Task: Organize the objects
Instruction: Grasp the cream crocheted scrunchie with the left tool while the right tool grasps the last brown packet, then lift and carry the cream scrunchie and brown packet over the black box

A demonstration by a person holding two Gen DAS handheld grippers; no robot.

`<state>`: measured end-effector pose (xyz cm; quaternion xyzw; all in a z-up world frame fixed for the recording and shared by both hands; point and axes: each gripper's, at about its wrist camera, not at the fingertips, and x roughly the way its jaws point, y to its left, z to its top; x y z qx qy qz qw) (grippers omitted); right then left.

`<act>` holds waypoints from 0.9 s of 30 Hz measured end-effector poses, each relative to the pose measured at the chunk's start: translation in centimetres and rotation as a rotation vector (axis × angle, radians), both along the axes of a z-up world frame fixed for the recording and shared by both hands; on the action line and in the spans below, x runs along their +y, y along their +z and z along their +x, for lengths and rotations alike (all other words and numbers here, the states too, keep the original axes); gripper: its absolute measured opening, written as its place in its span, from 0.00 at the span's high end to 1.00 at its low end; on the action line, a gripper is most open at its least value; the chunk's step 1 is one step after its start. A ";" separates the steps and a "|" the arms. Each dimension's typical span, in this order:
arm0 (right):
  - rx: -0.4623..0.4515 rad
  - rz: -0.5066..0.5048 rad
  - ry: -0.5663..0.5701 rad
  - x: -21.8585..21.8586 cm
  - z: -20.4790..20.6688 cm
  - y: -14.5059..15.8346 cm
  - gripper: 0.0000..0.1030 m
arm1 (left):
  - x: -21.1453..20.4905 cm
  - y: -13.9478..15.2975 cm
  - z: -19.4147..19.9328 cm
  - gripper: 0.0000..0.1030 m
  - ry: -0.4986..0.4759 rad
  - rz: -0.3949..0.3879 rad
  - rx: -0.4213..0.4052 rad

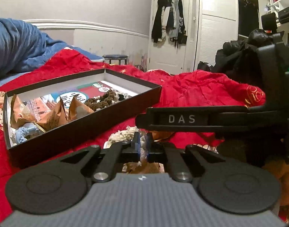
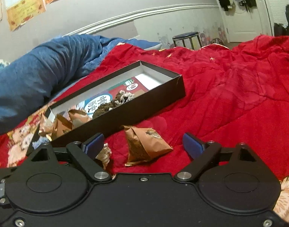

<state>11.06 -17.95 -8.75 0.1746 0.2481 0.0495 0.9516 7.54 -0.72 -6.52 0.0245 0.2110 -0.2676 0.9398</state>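
A shallow black box (image 1: 84, 124) lies on the red quilt (image 1: 191, 90). It holds brown paper packets (image 1: 55, 115), dark brown crocheted pieces (image 1: 102, 100) and a light blue crocheted piece (image 1: 21, 134). My left gripper (image 1: 142, 145) is just in front of the box, shut on a cream crocheted piece (image 1: 123, 135). In the right wrist view my right gripper (image 2: 143, 137) stands open around a loose brown packet (image 2: 146, 147) on the quilt, and its pads do not touch the packet. The cream piece (image 2: 104, 155) shows beside its left finger, and the box (image 2: 125, 113) lies beyond.
A blue blanket (image 1: 15, 41) is heaped at the far left of the bed. A black bar lettered DAS (image 1: 182, 119), part of the other tool, crosses the left wrist view. Dark clothing (image 1: 239, 56) is piled at the right. A stool (image 1: 116, 57) and a door (image 1: 169, 60) stand behind.
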 end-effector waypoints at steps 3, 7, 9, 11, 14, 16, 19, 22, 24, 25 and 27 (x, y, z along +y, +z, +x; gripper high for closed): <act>0.002 0.041 -0.004 -0.7 0.3 -0.1 0.13 | 0.2 0.2 0.1 0.93 0.006 -0.016 -0.001; 0.031 0.026 0.003 -0.4 1.0 -0.2 0.40 | 0.5 0.4 0.0 0.93 0.031 -0.041 -0.018; 0.074 0.003 0.009 -0.1 1.6 -0.4 0.55 | 0.7 0.5 0.1 0.93 0.036 -0.050 -0.020; 0.066 -0.010 0.015 0.1 1.6 -0.3 0.62 | 0.8 0.5 0.2 0.93 0.038 -0.057 -0.013; 0.057 -0.009 0.028 0.2 1.4 -0.3 0.66 | 1.0 0.7 0.5 0.93 0.049 -0.068 -0.006; 0.052 -0.005 0.031 0.1 1.3 -0.3 0.68 | 1.2 0.8 0.6 0.93 0.057 -0.075 -0.005; 0.044 0.000 0.033 0.1 1.1 -0.2 0.69 | 1.4 0.8 0.8 0.93 0.067 -0.086 -0.001; 0.041 0.006 0.029 0.0 1.0 -0.1 0.69 | 1.7 1.0 0.8 0.94 0.079 -0.099 -0.005; 0.039 0.015 0.025 -0.2 1.0 -0.1 0.69 | 1.8 1.1 0.7 0.94 0.088 -0.107 -0.015; 0.036 0.020 0.025 -0.3 1.0 -0.1 0.69 | 1.9 1.1 0.7 0.94 0.090 -0.111 -0.021; 0.032 0.024 0.014 -0.4 0.9 0.0 0.69 | 2.0 1.2 0.5 0.94 0.097 -0.116 -0.033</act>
